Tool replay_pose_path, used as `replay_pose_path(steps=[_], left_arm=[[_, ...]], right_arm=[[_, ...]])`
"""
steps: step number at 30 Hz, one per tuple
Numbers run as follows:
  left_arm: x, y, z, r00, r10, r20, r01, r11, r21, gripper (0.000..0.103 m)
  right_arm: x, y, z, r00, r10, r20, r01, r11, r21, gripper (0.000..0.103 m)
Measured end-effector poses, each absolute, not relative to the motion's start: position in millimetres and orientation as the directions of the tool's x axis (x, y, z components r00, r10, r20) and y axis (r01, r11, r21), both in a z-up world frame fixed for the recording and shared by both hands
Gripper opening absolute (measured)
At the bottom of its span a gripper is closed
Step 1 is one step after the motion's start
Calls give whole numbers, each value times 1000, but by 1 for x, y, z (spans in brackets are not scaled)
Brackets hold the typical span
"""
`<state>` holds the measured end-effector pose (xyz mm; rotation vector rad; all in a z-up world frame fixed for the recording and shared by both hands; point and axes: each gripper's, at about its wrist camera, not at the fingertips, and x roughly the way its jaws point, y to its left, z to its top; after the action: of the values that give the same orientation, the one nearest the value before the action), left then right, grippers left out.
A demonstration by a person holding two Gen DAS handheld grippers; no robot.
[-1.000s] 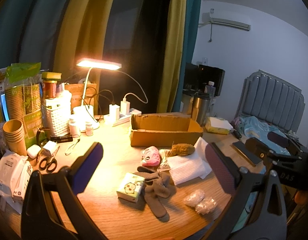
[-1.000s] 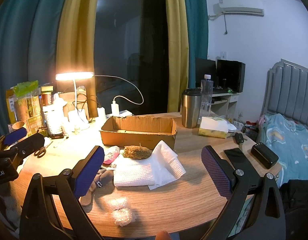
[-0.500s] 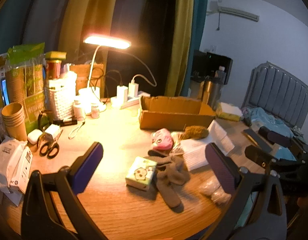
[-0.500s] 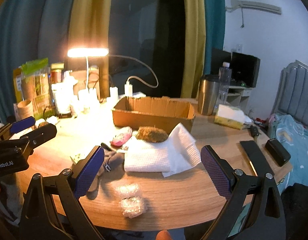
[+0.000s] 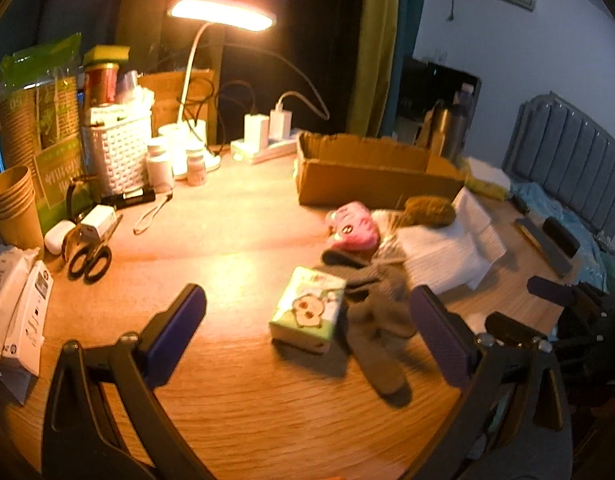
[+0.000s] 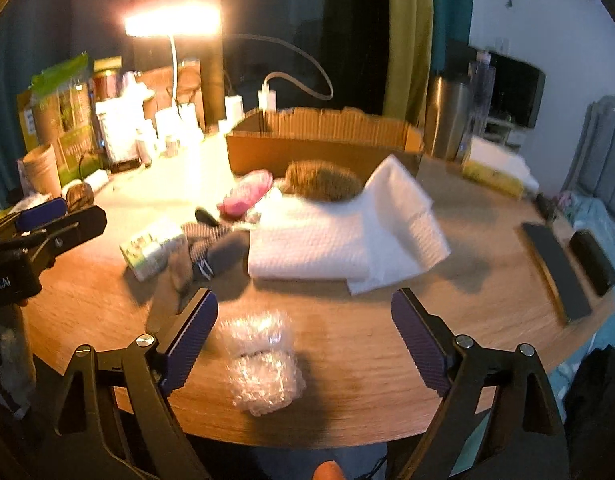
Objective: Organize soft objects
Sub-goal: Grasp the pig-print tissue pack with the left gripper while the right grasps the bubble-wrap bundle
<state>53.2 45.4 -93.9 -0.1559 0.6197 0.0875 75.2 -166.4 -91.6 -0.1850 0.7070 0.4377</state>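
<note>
My left gripper point(image 5: 307, 336) is open and empty above the wooden table, just in front of a green tissue pack point(image 5: 307, 314) and a grey glove point(image 5: 377, 320). Behind them lie a pink soft toy point(image 5: 353, 228), a brown fuzzy ball point(image 5: 427, 210), white folded cloths point(image 5: 443, 256) and an open cardboard box point(image 5: 371, 172). My right gripper point(image 6: 303, 340) is open and empty, low over a clear bubble-wrap bundle point(image 6: 263, 364). The right view also shows the cloths point(image 6: 319, 240), the fuzzy ball point(image 6: 319, 176), the pink toy point(image 6: 247, 194), the glove point(image 6: 215, 252) and the box point(image 6: 319, 140).
A lit desk lamp point(image 5: 219, 16), white basket point(image 5: 115, 152), paper cups point(image 5: 11, 204), scissors point(image 5: 87, 260) and small bottles crowd the table's left. A power strip point(image 5: 263, 148) sits behind. A steel tumbler point(image 6: 445, 116), tissue box point(image 6: 495, 168) and black phone point(image 6: 555, 272) are at the right.
Both grippers have moved forward and lower toward the table; the objects look larger and nearer. The right gripper now hangs over the bubble wrap. Both stay open.
</note>
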Motion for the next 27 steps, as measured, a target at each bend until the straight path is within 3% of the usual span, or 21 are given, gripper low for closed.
replay_pose_path(steps=[4,8,10,13,14,18,21,22,27], left_arm=[[63,51,-107,778,42,-627,-142,984,-110,102],[75,53,-117,744,58,-665,-151,985,-83,102],[83,52,-122,729,63,-682,-147,987,-66,102],[95,50,-132,696,68,-715,-132,991,-35,101],[99,51,-134,686,63,-725,-127,991,-35,95],[109,54,-137,660,49,-750,-111,993,-32,83],[115,54,-139,646,22,-763,-81,996,-39,64],[117,54,-141,635,8,-772,-73,996,-50,53],[124,49,-146,615,-1,-788,-53,998,-42,50]], right_arm=[[78,-162,-105,629,337,-700,-469,883,3,83],[81,-158,-116,579,357,-733,-502,864,24,69],[83,-158,-120,556,369,-745,-515,856,40,68],[87,-157,-123,535,379,-755,-526,849,53,53],[90,-155,-124,530,367,-764,-526,849,44,45],[101,-153,-128,509,362,-781,-522,851,54,38],[108,-154,-122,510,366,-779,-518,853,61,38],[111,-155,-121,512,366,-777,-519,853,60,38],[124,-158,-111,524,362,-771,-511,858,56,37]])
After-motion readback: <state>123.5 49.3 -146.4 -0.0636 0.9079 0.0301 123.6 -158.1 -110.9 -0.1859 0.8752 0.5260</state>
